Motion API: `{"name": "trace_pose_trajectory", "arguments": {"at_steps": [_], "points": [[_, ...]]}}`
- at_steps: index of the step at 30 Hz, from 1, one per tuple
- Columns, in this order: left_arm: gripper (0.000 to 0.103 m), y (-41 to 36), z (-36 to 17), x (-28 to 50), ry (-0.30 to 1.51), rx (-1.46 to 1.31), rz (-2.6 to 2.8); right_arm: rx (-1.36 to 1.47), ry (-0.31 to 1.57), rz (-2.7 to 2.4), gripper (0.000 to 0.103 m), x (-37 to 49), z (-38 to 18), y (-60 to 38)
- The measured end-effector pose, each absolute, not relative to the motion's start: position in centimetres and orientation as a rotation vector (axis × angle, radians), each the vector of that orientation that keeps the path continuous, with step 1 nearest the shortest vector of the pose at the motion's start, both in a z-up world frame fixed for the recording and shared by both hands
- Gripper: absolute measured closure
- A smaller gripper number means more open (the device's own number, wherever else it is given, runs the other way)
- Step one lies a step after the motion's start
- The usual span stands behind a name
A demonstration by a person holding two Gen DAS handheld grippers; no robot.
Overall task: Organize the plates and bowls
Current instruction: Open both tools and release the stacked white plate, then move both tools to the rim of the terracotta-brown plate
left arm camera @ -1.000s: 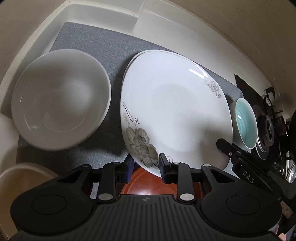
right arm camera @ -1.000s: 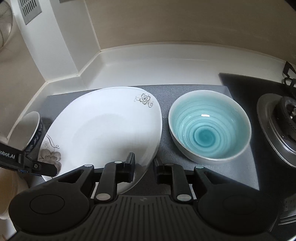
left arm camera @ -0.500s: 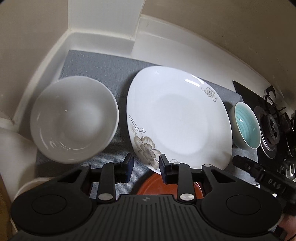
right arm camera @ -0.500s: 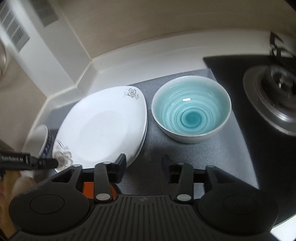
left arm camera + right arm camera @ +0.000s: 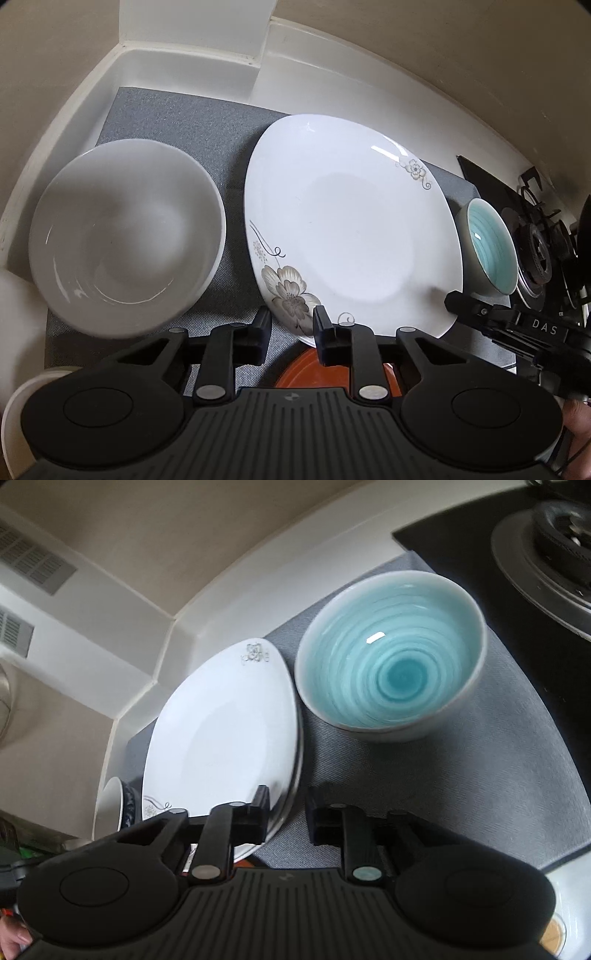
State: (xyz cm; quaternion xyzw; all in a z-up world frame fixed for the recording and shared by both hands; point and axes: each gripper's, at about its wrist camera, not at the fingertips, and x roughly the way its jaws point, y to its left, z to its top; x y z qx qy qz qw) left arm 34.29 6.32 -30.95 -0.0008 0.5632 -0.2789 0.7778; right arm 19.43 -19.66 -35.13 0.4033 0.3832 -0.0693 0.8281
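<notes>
The flowered plate point(image 5: 351, 236) is lying on the grey mat point(image 5: 177, 118), between the white bowl point(image 5: 125, 240) and the blue bowl point(image 5: 391, 657). The left gripper point(image 5: 291, 325) and right gripper point(image 5: 286, 805) are hovering at its near edge; their jaws have just been closing, now narrow and gripping nothing.

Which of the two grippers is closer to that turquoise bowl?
The right. The right gripper hangs just in front of the turquoise bowl, beside the white floral plate. The left gripper sits at the plate's far edge, near the white bowl.
</notes>
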Motion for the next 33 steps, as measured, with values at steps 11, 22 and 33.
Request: {"name": "trace_pose_trajectory", "arguments": {"at_steps": [11, 22, 33], "points": [[0.066, 7.2, -30.9, 34.0, 1.288, -0.081, -0.65, 0.872, 0.852, -0.17, 0.08, 20.3, -35.2, -19.8], [0.073, 7.2, -31.7, 34.6, 1.289, -0.109, -0.654, 0.76, 0.869, -0.185, 0.083, 21.2, -34.8, -18.5], [0.071, 6.6, -30.8, 33.7, 1.311, -0.071, -0.67, 0.778, 0.866, -0.186, 0.078, 20.6, -34.6, -18.6]]}}
